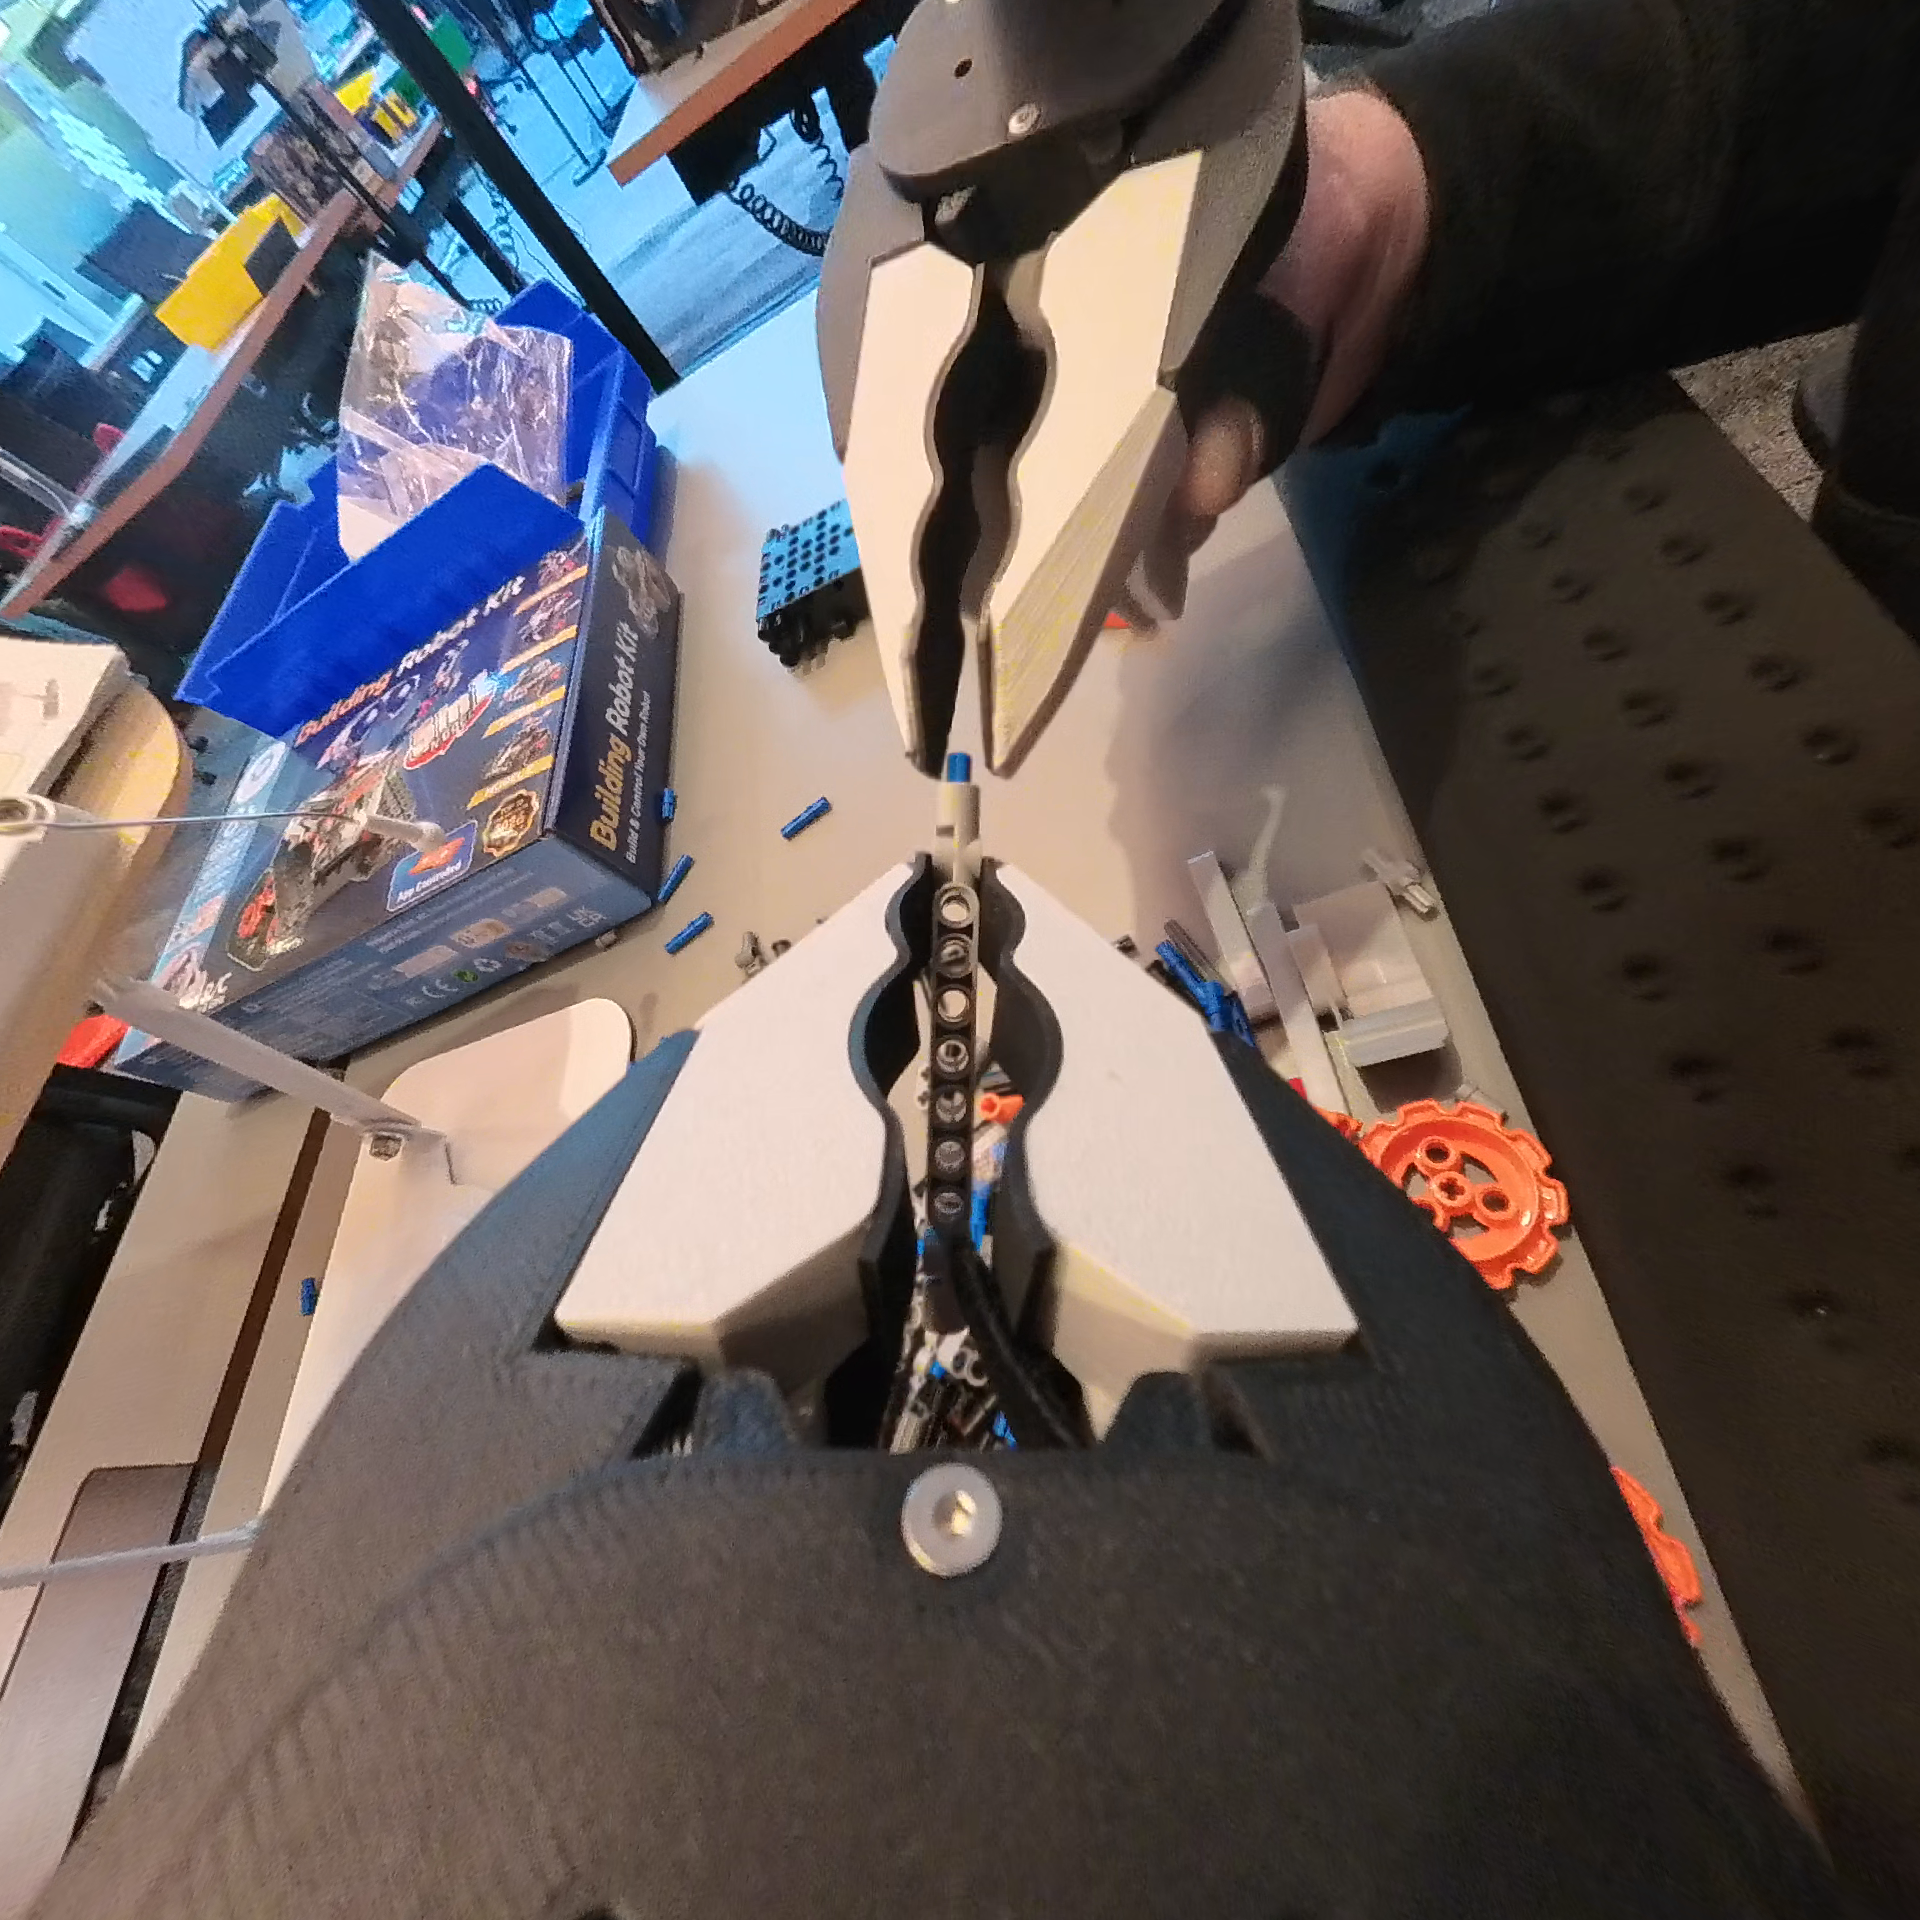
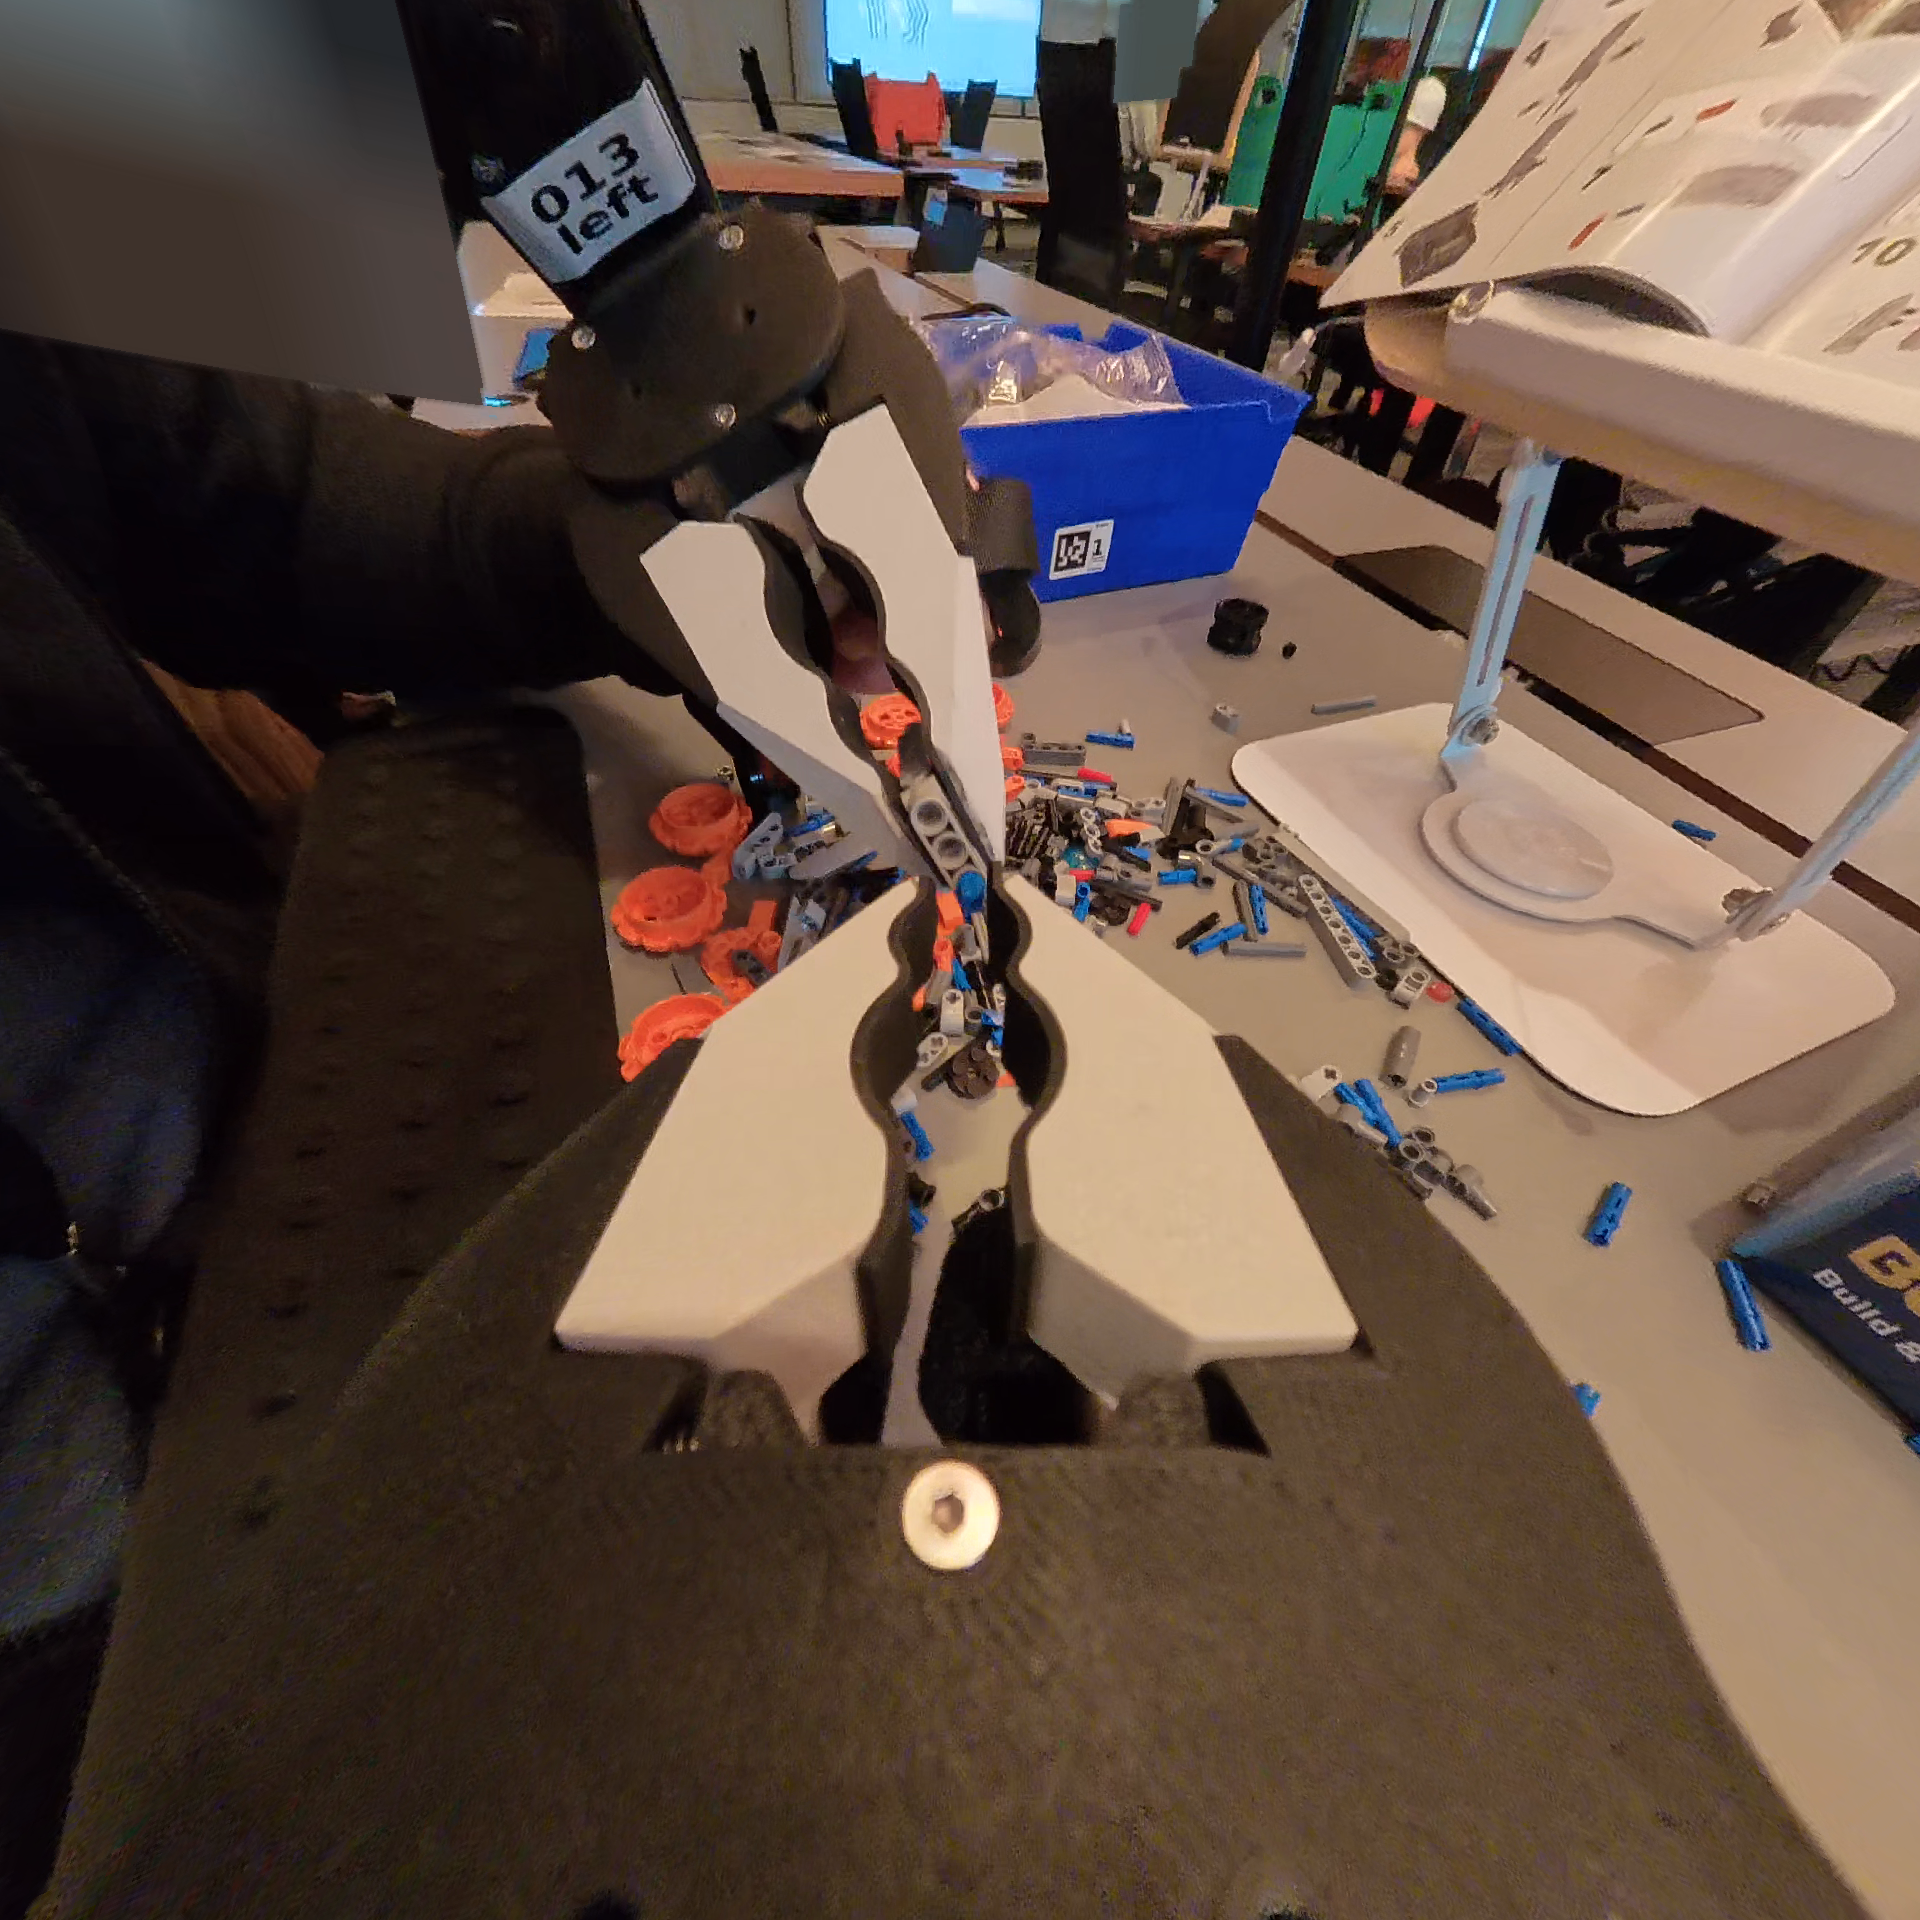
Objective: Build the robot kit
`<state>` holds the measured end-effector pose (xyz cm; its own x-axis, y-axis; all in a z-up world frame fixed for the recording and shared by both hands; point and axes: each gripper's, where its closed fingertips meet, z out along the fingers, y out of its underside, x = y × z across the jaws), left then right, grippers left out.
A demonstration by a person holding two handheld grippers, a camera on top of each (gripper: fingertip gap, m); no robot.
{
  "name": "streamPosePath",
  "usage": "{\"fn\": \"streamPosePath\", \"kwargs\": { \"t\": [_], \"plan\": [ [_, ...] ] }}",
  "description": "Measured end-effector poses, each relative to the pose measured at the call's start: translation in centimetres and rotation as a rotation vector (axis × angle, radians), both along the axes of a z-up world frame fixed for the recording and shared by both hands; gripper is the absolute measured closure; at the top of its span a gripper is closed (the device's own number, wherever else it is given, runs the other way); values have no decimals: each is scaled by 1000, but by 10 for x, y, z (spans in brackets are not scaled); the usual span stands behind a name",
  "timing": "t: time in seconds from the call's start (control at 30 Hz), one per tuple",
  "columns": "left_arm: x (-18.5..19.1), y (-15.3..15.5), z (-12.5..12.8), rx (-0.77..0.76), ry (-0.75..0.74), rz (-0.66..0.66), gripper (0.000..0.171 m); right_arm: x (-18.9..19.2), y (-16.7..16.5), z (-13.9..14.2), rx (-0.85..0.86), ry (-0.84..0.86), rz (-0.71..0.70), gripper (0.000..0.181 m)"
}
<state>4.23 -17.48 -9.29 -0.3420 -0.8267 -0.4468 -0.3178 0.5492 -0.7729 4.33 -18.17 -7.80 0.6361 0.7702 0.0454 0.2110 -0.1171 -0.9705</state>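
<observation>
Left gripper (image 1: 951, 868) clamps a black perforated beam (image 1: 951, 1029) carrying a grey connector (image 1: 958, 816) with blue pin (image 1: 958, 769) at its tip, directly ahead; right gripper (image 2: 961, 883) pinches that pin's end, loose parts pile (image 2: 1143, 831) beneath.

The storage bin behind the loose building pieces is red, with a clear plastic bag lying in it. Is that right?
Not quite. The storage bin is blue, not red; the right wrist view shows it plainly behind the loose building pieces, and the left wrist view shows it too. The rest holds: a clear plastic bag does lie in it.
</observation>
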Motion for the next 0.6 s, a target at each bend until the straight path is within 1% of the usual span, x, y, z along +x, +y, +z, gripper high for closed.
{"fn": "streamPosePath", "kwargs": {
  "t": [0.1, 0.3, 0.4, 0.43, 0.53, 0.6],
  "plan": [
    [0, -2, 1, -13, 0, -8, 167, 1, 0, -4, -10, -12, -7, 179],
    [0, -6, 2, 10, -6, -15, 167, 0, -3, -5, -10, -27, 0, 180],
    [0, -3, -4, 69, 5, -5, 167, 0, 0, -12, -24, -67, -15, 181],
    [0, -3, -4, 63, 6, -4, 167, 0, 0, -13, -23, -66, -17, 181],
    [1, -2, -4, 28, 21, -9, 166, 2, 0, -11, -33, -16, -6, 179],
    [1, -1, -2, 19, 16, -5, 167, 6, -2, -3, -36, 51, 12, 170]
  ]
}}
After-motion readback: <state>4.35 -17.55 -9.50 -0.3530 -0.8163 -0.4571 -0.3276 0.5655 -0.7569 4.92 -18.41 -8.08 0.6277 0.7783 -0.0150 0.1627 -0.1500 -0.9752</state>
